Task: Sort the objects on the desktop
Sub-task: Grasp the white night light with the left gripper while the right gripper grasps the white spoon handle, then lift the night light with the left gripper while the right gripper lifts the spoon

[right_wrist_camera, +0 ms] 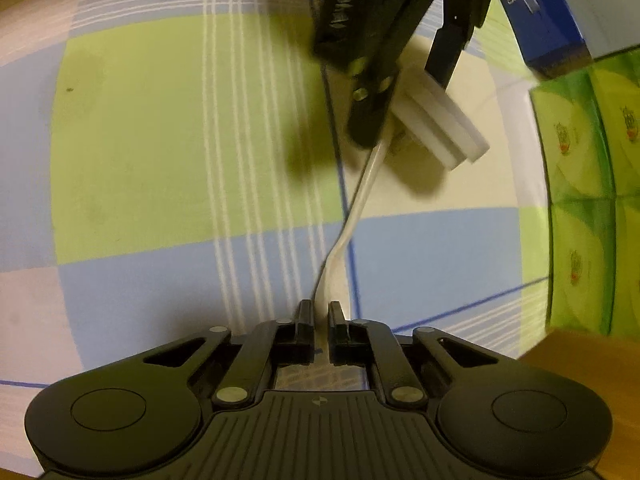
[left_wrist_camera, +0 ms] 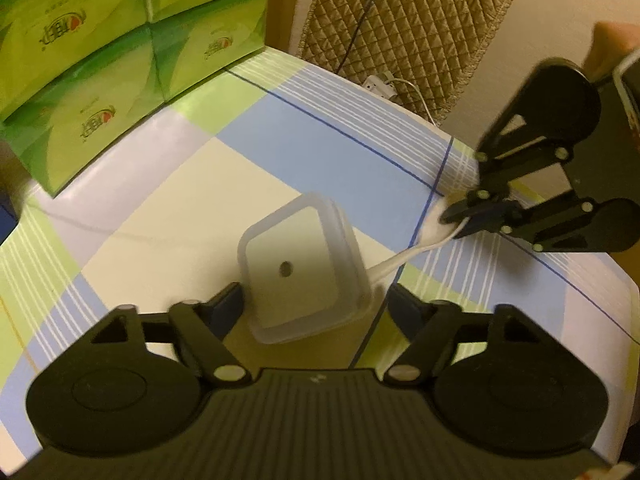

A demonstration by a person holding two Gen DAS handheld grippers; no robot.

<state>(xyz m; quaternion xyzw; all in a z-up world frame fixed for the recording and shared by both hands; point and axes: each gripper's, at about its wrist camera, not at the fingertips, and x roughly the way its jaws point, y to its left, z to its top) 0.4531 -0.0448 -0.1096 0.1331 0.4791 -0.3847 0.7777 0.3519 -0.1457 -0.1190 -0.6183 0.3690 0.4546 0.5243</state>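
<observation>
Gripping, left wrist view: left gripper (left_wrist_camera: 316,300) straddles the white square plastic charger block (left_wrist_camera: 298,268), its fingers at the block's sides on the checked blue-green tablecloth (left_wrist_camera: 168,184).
Far side: right gripper (left_wrist_camera: 460,220) pinches the flat white cable (left_wrist_camera: 404,258).
Background: green tissue boxes (left_wrist_camera: 100,60).
Right wrist view: right gripper (right_wrist_camera: 320,320) pressed together on the cable (right_wrist_camera: 352,216); block (right_wrist_camera: 436,120) between the left gripper's fingers (right_wrist_camera: 444,60).
</observation>
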